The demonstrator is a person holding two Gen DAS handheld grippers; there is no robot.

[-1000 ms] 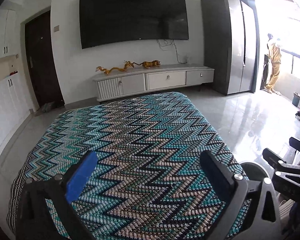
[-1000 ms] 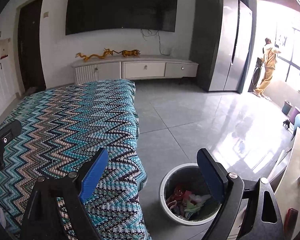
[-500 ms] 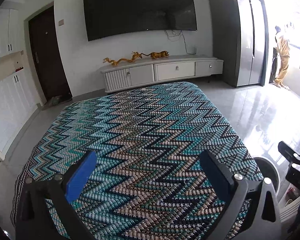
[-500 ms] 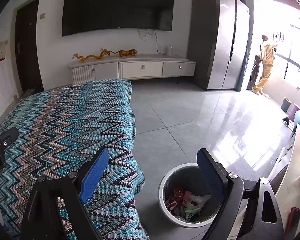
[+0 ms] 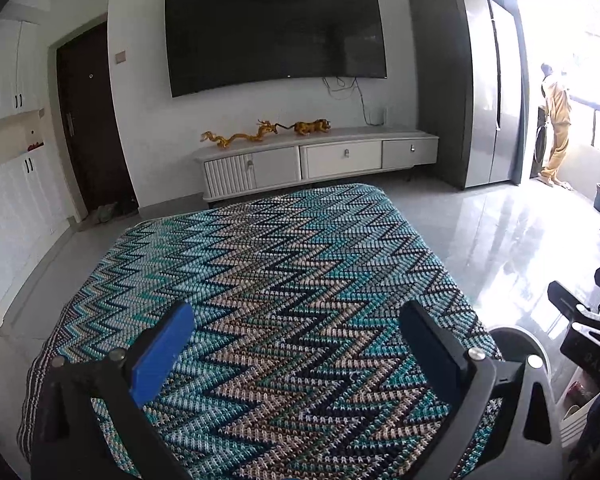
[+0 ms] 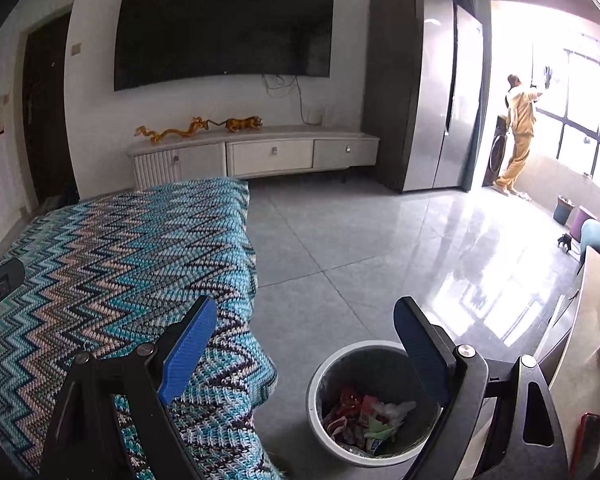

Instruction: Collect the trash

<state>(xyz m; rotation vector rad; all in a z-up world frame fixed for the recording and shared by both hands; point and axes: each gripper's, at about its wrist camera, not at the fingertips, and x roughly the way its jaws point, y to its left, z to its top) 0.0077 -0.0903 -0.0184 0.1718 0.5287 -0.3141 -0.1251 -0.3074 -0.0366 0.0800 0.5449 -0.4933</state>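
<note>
The left gripper [image 5: 296, 336] hung over the near part of a zigzag-knit blanket [image 5: 284, 280] in teal, tan and black, its two fingers spread wide with nothing between them, one blue pad [image 5: 162, 354] showing on the left finger. The right gripper [image 6: 304, 332] was likewise released and held nothing, its blue-padded fingers [image 6: 188, 346] set wide apart above the blanket's right edge [image 6: 236, 320] and the grey tiled floor [image 6: 360, 248]. Just beside that hanging blanket edge, on the floor at the near right, stood a round white trash bin [image 6: 320, 384] with a dark liner; in it lay a heap of crumpled trash [image 6: 364, 416], red, white and green wrappers pressed together at the bottom. In the left wrist view only a curved part of the bin's rim [image 5: 516, 340] showed past the right finger, and the right gripper's black frame [image 5: 580, 316] reached in from the right. On the far wall hung a large dark television [image 5: 276, 28] above a long white TV cabinet [image 5: 320, 158], which carried a golden dragon figurine [image 5: 240, 136] and a golden tiger figurine [image 5: 310, 126] close together. To the right of the cabinet stood a tall steel refrigerator [image 6: 432, 92]. At the far right, in bright window light, a person in yellow clothes [image 6: 518, 132] stood facing away, and a dark door [image 5: 88, 120] stood at the far left
</note>
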